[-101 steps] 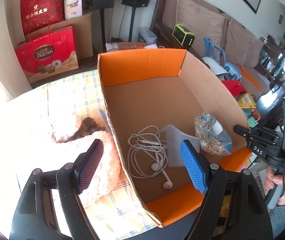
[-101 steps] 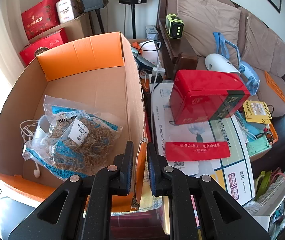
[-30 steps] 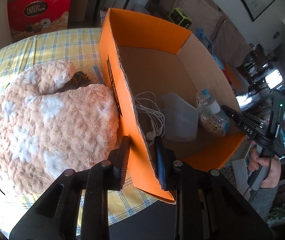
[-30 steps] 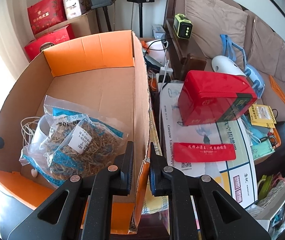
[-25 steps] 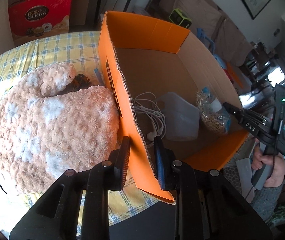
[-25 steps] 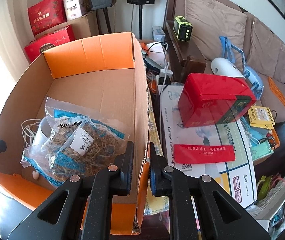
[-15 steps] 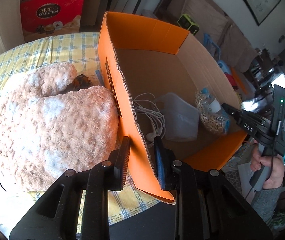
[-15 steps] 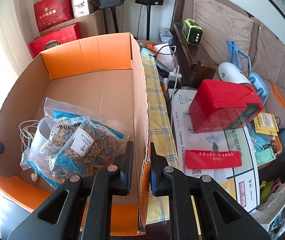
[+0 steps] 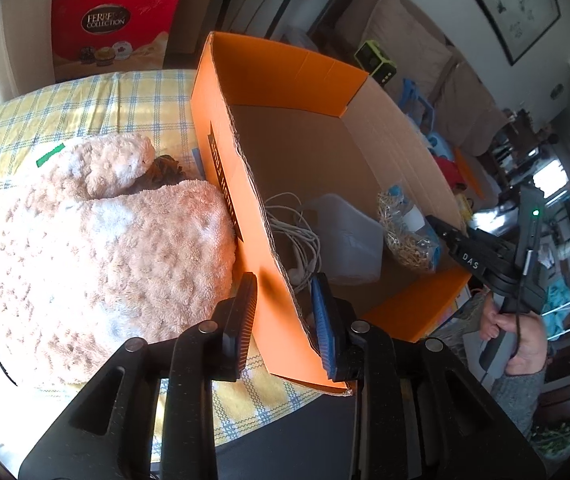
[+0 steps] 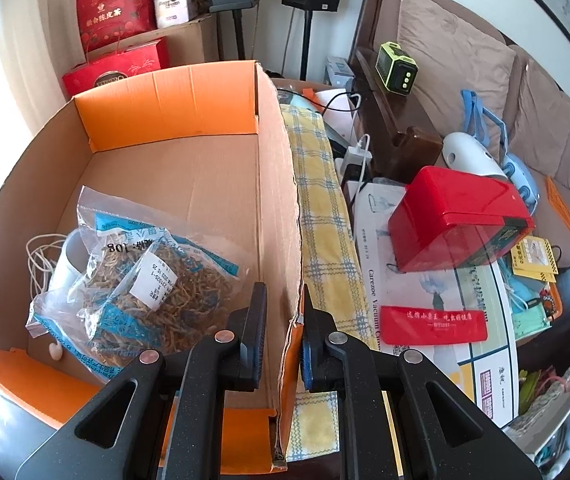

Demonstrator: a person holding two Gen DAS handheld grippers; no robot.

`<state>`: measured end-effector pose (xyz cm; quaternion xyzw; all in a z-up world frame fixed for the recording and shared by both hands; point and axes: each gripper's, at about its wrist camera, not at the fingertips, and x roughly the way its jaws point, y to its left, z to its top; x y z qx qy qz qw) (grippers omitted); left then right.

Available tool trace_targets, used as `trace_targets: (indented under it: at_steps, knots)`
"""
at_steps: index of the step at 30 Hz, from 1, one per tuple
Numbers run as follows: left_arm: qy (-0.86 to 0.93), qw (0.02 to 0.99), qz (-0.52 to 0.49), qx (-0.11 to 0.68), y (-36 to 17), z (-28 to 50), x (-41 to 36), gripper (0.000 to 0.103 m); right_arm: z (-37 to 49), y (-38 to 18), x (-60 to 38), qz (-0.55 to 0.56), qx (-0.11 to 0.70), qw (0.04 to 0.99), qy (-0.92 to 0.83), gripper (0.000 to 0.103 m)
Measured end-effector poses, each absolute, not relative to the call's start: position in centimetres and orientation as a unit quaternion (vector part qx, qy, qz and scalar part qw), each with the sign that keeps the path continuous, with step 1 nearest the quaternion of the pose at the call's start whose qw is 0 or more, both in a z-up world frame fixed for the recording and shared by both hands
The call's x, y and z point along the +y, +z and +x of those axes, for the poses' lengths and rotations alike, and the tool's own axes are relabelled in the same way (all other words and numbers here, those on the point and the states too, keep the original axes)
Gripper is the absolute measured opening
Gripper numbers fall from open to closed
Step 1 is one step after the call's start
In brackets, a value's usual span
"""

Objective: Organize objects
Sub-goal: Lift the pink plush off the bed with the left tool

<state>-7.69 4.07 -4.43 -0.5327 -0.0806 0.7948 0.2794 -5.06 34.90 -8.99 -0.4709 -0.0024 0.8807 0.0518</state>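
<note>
An open orange cardboard box (image 9: 285,60) stands on a yellow checked tablecloth (image 9: 125,96). My left gripper (image 9: 283,308) straddles the box's left wall near its front corner, jaws slightly apart and loosened around it. My right gripper (image 10: 283,320) straddles the box's right wall (image 10: 281,184) the same way, with a small gap on each side. Inside lie white earphones (image 9: 297,236), a white mask (image 9: 345,240) and a clear bag of dried herbs (image 10: 153,280), which also shows in the left wrist view (image 9: 409,236). The right gripper shows there too (image 9: 437,224).
A fluffy pink blanket (image 9: 97,248) lies against the box's left side. A red chocolate gift bag (image 9: 113,28) stands behind the table. Right of the box are a red tin (image 10: 461,220), papers, a power strip (image 10: 355,156) and a sofa (image 10: 457,60).
Both grippers have loosened their hold on the box walls; the jaws stand wider than half a second ago. The box has shifted left, and more tablecloth shows on its right.
</note>
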Motion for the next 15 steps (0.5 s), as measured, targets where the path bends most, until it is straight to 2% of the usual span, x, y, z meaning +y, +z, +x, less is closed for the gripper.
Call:
trace_targets:
  at_steps: [1, 2, 3, 9, 15]
  knots:
    - [0.803, 0.275, -0.523, -0.077, -3.8, -7.5, 3.5, 0.045, -5.1, -9.3, 35.1, -0.475, 0.002, 0.05, 0.878, 0.013]
    - [0.812, 0.268, -0.514, -0.071, -3.3, -7.5, 2.9, 0.059, -5.0, -9.5, 35.3, -0.479, 0.007, 0.047, 0.876, 0.013]
    - [0.82, 0.259, -0.507, -0.063, -3.0, -7.5, 2.3, 0.062, -4.9, -9.6, 35.4, -0.478, 0.012, 0.043, 0.877, 0.013]
    - [0.831, 0.186, -0.525, -0.018, -5.5, -8.8, -0.5, 0.062, -4.7, -9.6, 35.7, -0.476, 0.002, 0.054, 0.878, 0.013]
    - [0.83, 0.165, -0.533, 0.007, -8.4, -8.2, -0.8, 0.062, -4.3, -9.6, 36.3, -0.482, -0.004, 0.054, 0.874, 0.013]
